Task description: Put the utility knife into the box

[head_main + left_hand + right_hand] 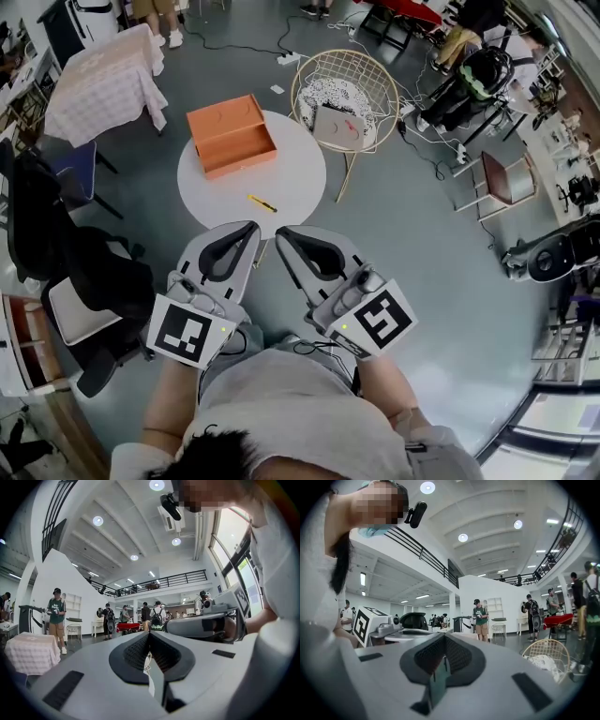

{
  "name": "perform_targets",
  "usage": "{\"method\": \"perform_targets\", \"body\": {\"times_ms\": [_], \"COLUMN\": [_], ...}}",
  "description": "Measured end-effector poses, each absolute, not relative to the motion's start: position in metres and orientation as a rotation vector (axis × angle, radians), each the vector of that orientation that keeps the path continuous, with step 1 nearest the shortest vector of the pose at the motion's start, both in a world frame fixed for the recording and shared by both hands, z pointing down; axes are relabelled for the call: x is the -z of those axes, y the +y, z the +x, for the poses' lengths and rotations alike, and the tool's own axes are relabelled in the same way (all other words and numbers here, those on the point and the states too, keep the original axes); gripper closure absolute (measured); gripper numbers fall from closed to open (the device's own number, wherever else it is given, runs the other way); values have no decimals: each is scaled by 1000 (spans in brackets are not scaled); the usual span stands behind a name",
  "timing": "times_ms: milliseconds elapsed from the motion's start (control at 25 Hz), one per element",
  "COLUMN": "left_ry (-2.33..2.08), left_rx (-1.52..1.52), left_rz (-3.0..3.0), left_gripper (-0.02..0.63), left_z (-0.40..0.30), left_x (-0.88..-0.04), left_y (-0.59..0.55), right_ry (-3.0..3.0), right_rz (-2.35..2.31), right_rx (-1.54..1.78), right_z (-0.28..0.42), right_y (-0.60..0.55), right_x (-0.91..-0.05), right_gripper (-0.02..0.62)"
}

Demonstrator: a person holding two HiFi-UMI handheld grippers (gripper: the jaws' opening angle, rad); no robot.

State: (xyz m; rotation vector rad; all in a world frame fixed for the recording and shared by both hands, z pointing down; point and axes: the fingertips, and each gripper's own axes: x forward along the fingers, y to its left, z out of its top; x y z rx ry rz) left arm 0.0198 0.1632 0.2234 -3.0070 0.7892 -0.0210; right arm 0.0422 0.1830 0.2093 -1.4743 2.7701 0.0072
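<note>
A yellow utility knife (262, 202) lies on the near part of a round white table (298, 178). An open orange box (232, 134) stands on the table's far left side, its inside bare. My left gripper (255, 226) (149, 633) and right gripper (279, 232) (444, 635) are held side by side in front of the person's chest, tips just short of the table's near edge and the knife. Both are shut with nothing between the jaws. The gripper views look out level across the hall; neither shows the knife or the box.
A wire chair (344, 98) with a cushion stands beyond the table at right. A checked-cloth table (103, 84) is at far left and a dark chair with clothes (66, 262) at near left. Cables (427, 141) and a red chair (506, 178) lie to the right. People stand far off.
</note>
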Motion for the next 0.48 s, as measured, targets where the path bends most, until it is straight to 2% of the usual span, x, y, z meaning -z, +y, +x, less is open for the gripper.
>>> {"method": "perform_targets", "body": {"times_ms": [480], "left_ry": [686], "left_rx": [76], "left_rz": [-3001], "left_gripper": [595], "left_z": [0], "left_x": [-242], "left_y": [126], "right_ry": [2683], "right_rz": [-1530], "right_rx": [14], "right_z": [36], "right_y": [149], "right_x": [-206], "right_gripper": [588]}}
